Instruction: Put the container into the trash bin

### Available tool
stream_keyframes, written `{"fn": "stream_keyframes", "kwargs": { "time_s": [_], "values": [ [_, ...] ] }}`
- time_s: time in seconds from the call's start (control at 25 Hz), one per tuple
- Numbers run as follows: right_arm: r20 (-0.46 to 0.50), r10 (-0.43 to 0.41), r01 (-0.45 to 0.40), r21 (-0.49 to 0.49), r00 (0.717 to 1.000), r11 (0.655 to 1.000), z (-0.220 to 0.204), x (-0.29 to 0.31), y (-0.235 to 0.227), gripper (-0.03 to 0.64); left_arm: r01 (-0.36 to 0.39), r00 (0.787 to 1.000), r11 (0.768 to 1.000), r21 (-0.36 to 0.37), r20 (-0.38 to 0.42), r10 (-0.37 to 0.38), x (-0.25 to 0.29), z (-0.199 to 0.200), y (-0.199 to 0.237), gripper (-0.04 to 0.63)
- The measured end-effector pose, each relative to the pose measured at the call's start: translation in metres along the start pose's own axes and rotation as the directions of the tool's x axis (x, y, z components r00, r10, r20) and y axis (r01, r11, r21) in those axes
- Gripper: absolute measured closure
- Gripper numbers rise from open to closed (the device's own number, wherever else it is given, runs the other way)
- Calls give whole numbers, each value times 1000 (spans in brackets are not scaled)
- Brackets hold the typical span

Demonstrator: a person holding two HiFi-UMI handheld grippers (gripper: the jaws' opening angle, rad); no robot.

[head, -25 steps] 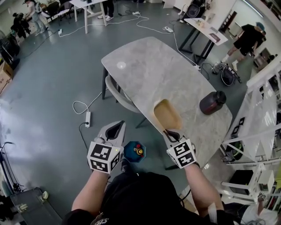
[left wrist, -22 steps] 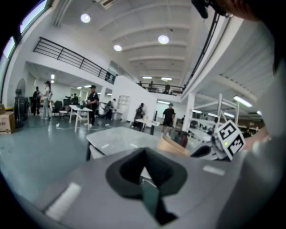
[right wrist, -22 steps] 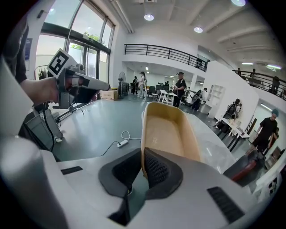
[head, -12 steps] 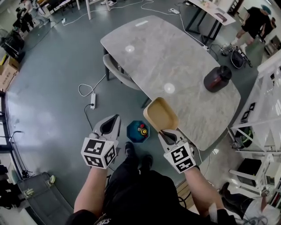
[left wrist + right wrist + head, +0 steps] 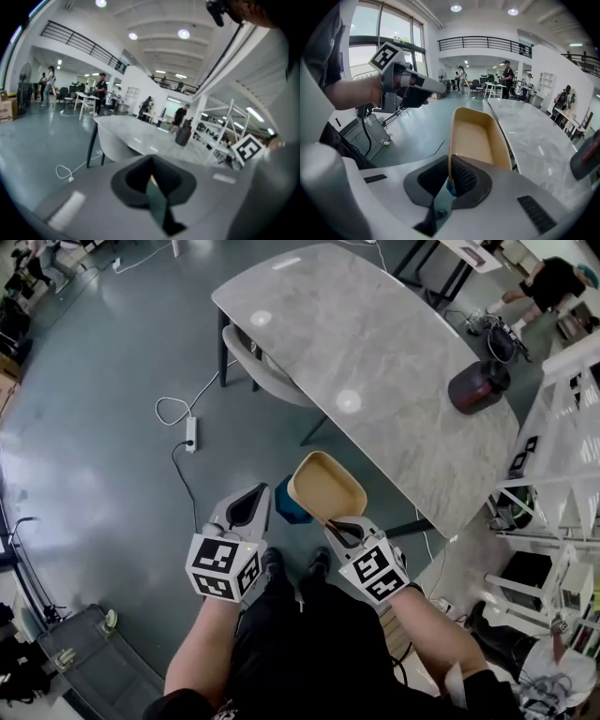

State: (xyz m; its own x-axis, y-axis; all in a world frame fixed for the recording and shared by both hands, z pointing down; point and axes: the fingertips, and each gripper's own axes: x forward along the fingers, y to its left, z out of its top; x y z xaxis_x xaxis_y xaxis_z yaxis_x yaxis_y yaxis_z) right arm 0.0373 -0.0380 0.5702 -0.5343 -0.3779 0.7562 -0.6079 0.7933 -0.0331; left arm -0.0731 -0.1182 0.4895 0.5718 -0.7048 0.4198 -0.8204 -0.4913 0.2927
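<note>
right gripper (image 5: pixel 450 177): jaws pressed onto the near short wall of the container (image 5: pixel 476 138). one pad sits inside the wall and one outside, with the thin rim pinched between them. the rest of the tray runs straight out ahead of the jaws, open side up, tan and empty inside. only that end wall is gripped, and nothing else touches the tray.

head view: container (image 5: pixel 325 486) is carried in the air, just off the table's (image 5: pixel 375 334) near long edge and over the floor. it overlaps the blue bin (image 5: pixel 282 503), which stands on the floor by that edge. the bin's right part is hidden under the tray and only its left side shows. cannot tell how high the tray is above the bin's mouth.

left gripper (image 5: pixel 247 509): level with the right one and just left of the bin. the tray is to its right, apart from it. in its own view the pads are together with nothing between them.

on the table: a dark jar (image 5: pixel 477 386) near the right end, well apart from the tray. a chair (image 5: pixel 251 360) is tucked at the left long edge. a power strip (image 5: pixel 191 433) with a white cable lies on the floor left of the chair.

people stand at far tables in the background.
</note>
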Motion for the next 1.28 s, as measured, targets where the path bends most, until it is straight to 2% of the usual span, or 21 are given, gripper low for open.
{"fn": "stream_keyframes", "kwargs": {
  "time_s": [0.16, 0.32, 0.44, 0.56, 0.84, 1.04, 1.28],
  "values": [
    [-61, 18, -19, -14, 998, 1000, -5, 34, 24, 604, 34, 999, 999, 35, -23, -33, -6, -13, 15, 591],
    [-87, 43, -39, 47, 995, 998, -20, 78, 34, 604, 15, 998, 1000, 7, -62, -14, 0, -48, 46, 591],
    [-122, 45, -35, 80, 991, 996, -43, 109, 39, 604, 12, 991, 1000, -23, -130, -15, 9, -91, 65, 591],
    [-158, 50, -35, 99, 986, 994, -70, 144, 35, 604, 11, 988, 1000, -29, -153, -15, 27, -119, 79, 591],
    [-238, 55, -44, 50, 970, 998, -140, 217, 27, 604, -1, 981, 999, -37, -195, -6, 70, -184, 107, 591],
    [-296, 55, -36, 69, 954, 997, -185, 253, 28, 604, -43, 963, 994, -99, -268, 15, 86, -234, 123, 591],
    [-369, 35, -7, 78, 929, 997, -237, 302, 20, 604, -28, 938, 996, -82, -348, -2, 103, -282, 128, 591]
  ]
}}
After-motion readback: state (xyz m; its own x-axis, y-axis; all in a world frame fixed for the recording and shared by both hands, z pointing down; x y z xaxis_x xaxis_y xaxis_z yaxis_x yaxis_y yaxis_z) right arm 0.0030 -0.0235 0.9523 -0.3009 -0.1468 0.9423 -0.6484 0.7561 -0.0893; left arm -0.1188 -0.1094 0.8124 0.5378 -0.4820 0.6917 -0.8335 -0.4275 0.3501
